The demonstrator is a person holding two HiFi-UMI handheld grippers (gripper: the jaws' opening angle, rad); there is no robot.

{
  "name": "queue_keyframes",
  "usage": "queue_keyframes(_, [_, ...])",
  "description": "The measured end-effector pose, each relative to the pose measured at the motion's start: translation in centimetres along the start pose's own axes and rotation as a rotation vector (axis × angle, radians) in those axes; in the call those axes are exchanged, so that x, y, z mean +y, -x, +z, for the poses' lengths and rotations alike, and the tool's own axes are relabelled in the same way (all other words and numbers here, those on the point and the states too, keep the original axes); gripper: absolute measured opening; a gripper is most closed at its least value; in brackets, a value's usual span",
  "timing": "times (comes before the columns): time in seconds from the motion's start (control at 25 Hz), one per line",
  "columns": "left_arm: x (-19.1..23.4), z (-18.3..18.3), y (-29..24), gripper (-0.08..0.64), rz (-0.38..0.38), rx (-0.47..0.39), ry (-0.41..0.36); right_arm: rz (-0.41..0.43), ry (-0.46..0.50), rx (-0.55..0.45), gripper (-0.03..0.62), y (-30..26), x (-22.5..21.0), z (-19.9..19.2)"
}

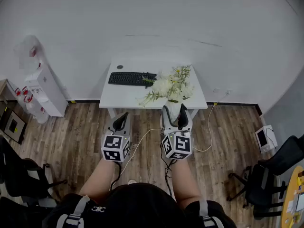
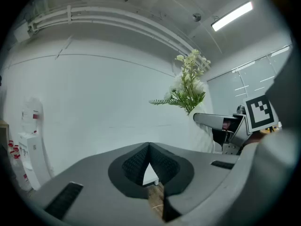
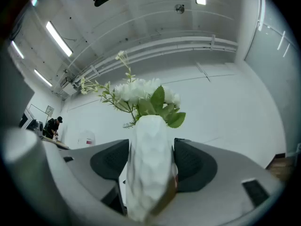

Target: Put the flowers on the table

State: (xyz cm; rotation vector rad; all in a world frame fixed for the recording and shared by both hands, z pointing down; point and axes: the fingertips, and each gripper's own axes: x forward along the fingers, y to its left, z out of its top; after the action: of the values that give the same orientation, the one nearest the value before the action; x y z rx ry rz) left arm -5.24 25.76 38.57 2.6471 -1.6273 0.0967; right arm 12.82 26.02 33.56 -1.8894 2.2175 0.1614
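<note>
A bunch of white flowers [image 1: 171, 85] with green leaves stands in a white faceted vase [image 1: 174, 109]. My right gripper [image 1: 174, 114] is shut on the vase and holds it upright in the air, in front of the white table [image 1: 128, 95]. In the right gripper view the vase [image 3: 149, 164] fills the gap between both dark pads, with the flowers [image 3: 141, 93] above it. My left gripper [image 1: 121, 120] is beside it on the left, shut and holding nothing. In the left gripper view its tips [image 2: 149, 146] meet, and the flowers [image 2: 188, 86] show at the right.
A black keyboard [image 1: 131, 79] lies on the table's left half, with a small dark disc [image 1: 119, 67] behind it. A white water dispenser [image 1: 45, 87] stands against the wall at the left. Black office chairs [image 1: 273, 175] stand at both sides. A cable [image 1: 209, 127] trails over the wooden floor.
</note>
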Motion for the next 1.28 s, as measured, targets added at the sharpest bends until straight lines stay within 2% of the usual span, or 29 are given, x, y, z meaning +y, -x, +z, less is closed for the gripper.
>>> queue_keyframes(0.56, [0.2, -0.3, 1.7, 0.000, -0.008, -0.006, 0.013, -0.001, -0.020, -0.003, 0.308, 1.0, 1.4, 0.2])
queue_keyframes(0.92, [1.3, -0.7, 0.6, 0.001, 0.012, 0.010, 0.021, 0.002, -0.006, -0.009, 0.308, -0.1, 1.5, 0.2])
queue_keyframes(1.16, [6.0, -1.4, 0.3, 0.002, 0.023, 0.003, 0.031, 0.011, 0.025, -0.005, 0.307, -3.4, 4.8, -1.2])
queue_keyframes(1.28, [6.8, -1.9, 0.2, 0.000, 0.022, 0.004, 0.029, 0.010, 0.030, -0.011, 0.308, -3.9, 5.4, -1.5])
